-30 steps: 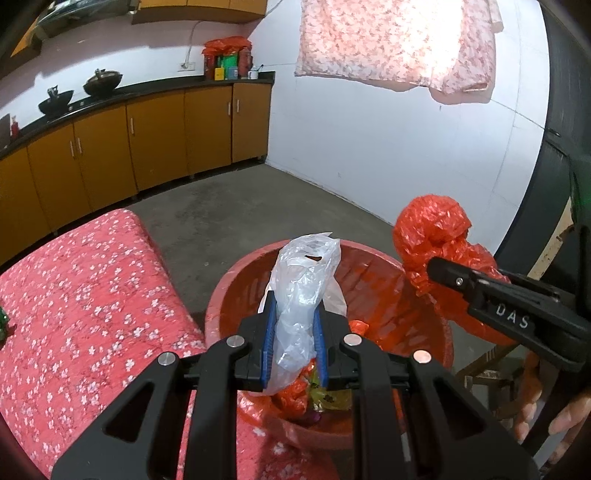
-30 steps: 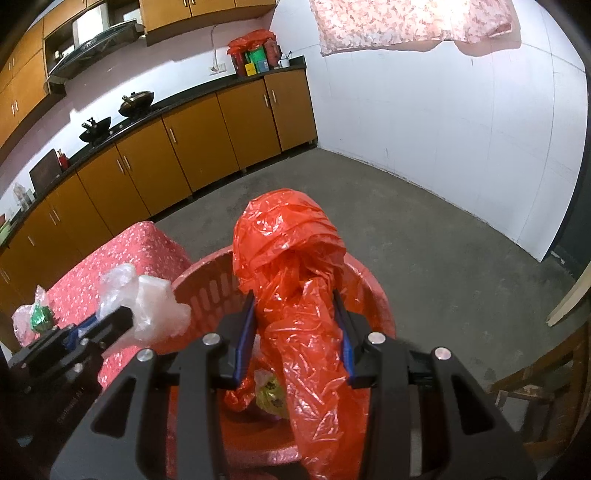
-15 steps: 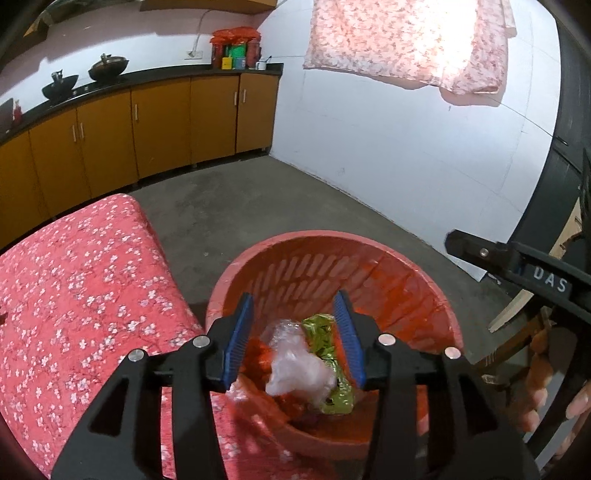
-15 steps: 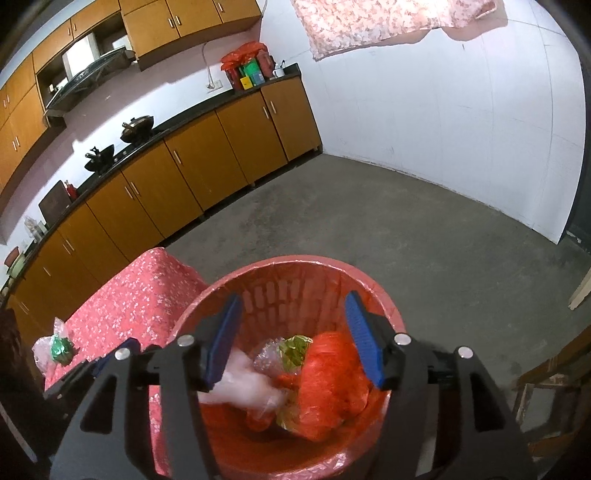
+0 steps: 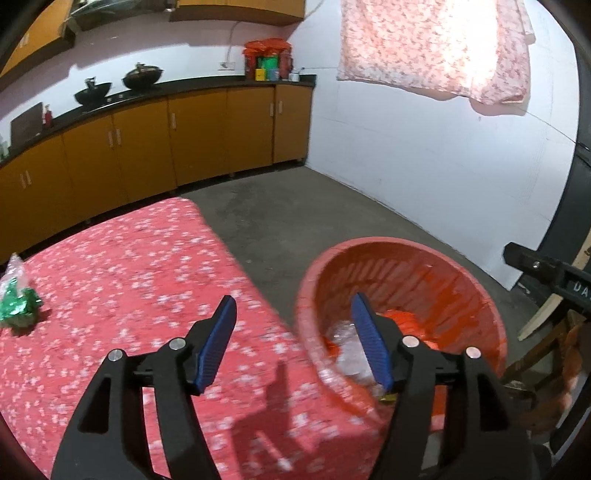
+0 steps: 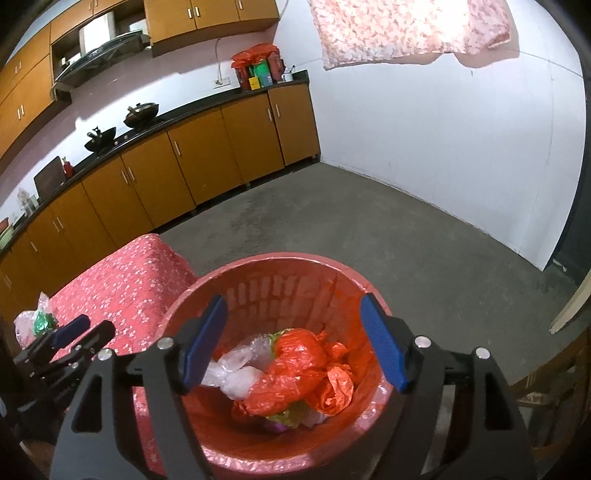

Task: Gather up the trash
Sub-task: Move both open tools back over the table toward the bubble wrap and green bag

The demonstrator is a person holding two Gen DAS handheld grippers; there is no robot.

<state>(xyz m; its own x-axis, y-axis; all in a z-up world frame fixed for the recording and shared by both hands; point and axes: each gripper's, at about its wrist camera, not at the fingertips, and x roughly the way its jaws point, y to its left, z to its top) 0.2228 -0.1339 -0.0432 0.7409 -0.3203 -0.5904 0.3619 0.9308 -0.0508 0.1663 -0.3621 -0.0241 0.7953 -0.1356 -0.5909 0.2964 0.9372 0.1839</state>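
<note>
Right gripper [image 6: 293, 325] spread wide and empty above a red basket [image 6: 258, 267]. Inside lie an orange plastic bag [image 6: 295, 363] and a clear plastic bag [image 6: 232, 373] touching at its nine o'clock. Left gripper [image 6: 79, 330] at nine o'clock.

— what sort of place is this?
— a home kitchen: orange-brown base cabinets [image 6: 207, 162] under a black countertop [image 6: 184, 114], two lidded woks [image 6: 140, 112] on the stove.
— anything else?
— wall cabinets [image 6: 207, 14], a range hood [image 6: 98, 40], bare concrete floor [image 6: 351, 221], a floral cloth [image 6: 406, 29] hung on the white wall.
</note>
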